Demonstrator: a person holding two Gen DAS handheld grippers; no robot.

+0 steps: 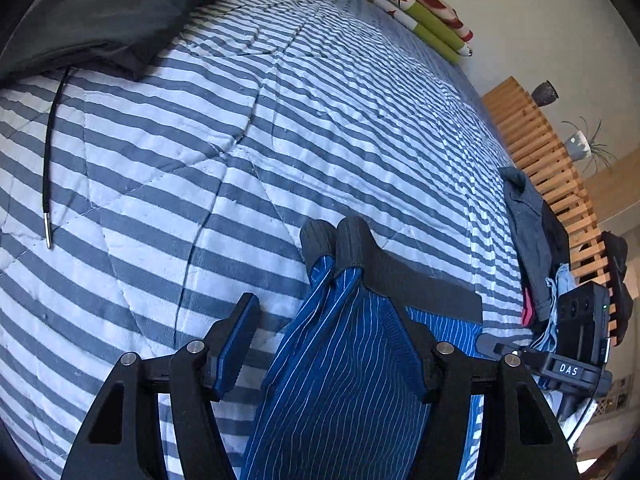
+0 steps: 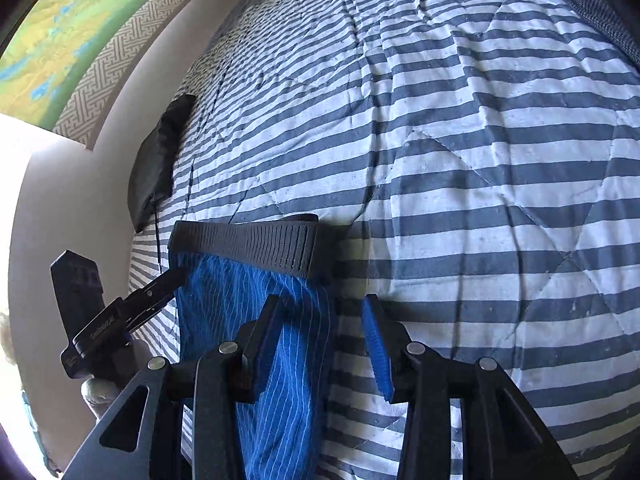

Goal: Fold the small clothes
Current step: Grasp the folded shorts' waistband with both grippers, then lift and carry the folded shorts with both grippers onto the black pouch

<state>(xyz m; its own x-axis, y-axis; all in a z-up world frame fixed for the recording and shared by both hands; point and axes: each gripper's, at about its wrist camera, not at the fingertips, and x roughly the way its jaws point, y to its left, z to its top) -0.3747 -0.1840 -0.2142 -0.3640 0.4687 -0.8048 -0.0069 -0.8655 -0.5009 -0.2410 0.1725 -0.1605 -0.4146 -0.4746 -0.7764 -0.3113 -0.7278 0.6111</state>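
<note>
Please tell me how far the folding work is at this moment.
Done: a dark folded garment lies at the far bed edge. In hand: the blue striped shorts lie between the open left gripper and open right gripper, apparently part-folded. Left: the clothes pile by the wooden slats.

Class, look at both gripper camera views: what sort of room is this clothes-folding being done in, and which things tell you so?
Most likely a bedroom. The work surface is a bed with a striped quilt, patterned pillows lie at its far end, and blue pinstriped underwear is spread on it.
</note>
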